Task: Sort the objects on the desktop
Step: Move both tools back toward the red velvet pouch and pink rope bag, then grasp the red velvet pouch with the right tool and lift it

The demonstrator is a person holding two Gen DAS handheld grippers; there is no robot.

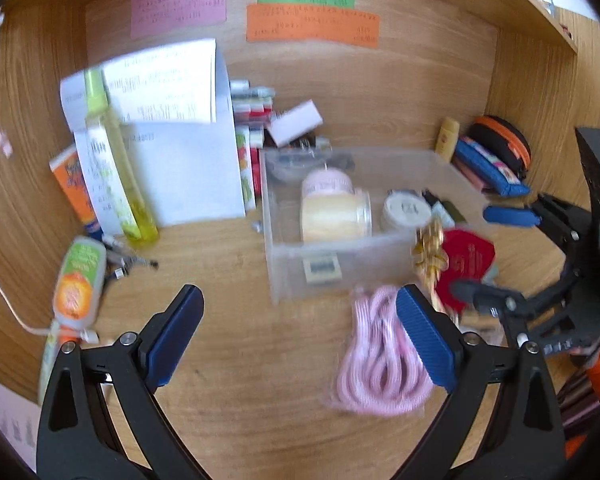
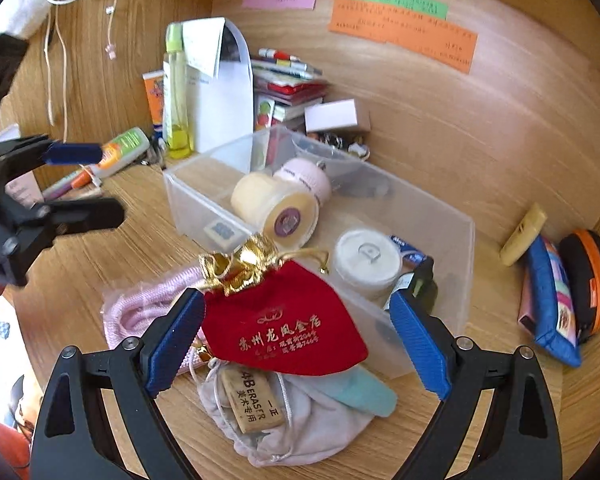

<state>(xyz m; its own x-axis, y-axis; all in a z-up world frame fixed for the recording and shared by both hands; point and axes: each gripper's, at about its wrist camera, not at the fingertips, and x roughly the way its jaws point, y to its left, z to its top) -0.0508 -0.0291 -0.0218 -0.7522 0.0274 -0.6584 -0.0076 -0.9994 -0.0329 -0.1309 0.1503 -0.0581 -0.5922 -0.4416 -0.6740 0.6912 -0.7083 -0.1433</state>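
Observation:
A clear plastic box (image 1: 284, 276) (image 2: 444, 236) stands mid-desk with a tape roll (image 2: 276, 210) and a white tin (image 2: 364, 260) inside. My left gripper (image 1: 300, 292) is open above bare wood just before the box, and a pink cord coil (image 1: 380, 364) lies by its right finger. My right gripper (image 2: 296, 296) is open around a red velvet pouch (image 2: 292, 336) with gold trim. Its left pad brushes the pouch's edge while the right pad stands apart. Below the pouch an eraser (image 2: 252, 404) lies on a grey drawstring bag (image 2: 312, 428). Each gripper shows in the other's view (image 1: 472, 252) (image 2: 100, 182).
A yellow-green spray bottle (image 1: 116, 168), papers (image 1: 180, 152) and stacked books (image 2: 288, 88) stand at the back left. An orange-labelled bottle (image 1: 80, 280) lies at the left. A blue pencil case (image 2: 552, 308) and a black-orange round case (image 2: 592, 280) sit at the right wall.

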